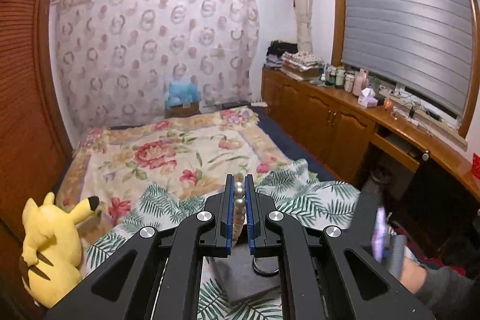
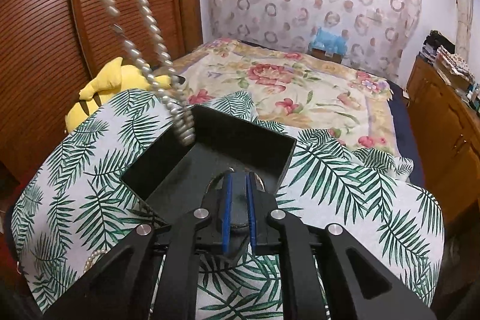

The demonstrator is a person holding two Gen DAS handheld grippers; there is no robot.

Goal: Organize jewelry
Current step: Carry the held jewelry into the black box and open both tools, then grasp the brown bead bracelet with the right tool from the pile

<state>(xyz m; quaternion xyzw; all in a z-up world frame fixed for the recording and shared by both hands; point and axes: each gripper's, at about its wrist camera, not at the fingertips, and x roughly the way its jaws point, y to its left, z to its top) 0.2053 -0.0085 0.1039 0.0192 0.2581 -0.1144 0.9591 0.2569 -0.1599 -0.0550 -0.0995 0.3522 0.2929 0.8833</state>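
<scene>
The left gripper (image 1: 239, 182) is clamped on a pearl necklace (image 1: 239, 206); several beads sit pinched in a column between its blue pads (image 1: 230, 215). In the right wrist view the same strand hangs down as a doubled loop from the upper left of the frame, blurred, with its lower end at the near-left corner of an open black box (image 2: 240, 137). Whether the beads touch the box floor cannot be determined.

The right gripper (image 2: 238, 179) has its jaws close together, with the near wall of the box between them; the fingertips reach into the box interior. Contact between the pads and the wall cannot be confirmed. A ring-shaped metallic item (image 1: 265, 267) lies on the box floor beside those fingertips.

The box rests on a palm-leaf print cloth (image 2: 345, 188). A second string of small pearls (image 2: 94, 258) lies on this cloth, well left of the box. A yellow plush toy (image 1: 51, 245) sits beside the cloth, against the wooden louvred door (image 1: 21, 80)
</scene>
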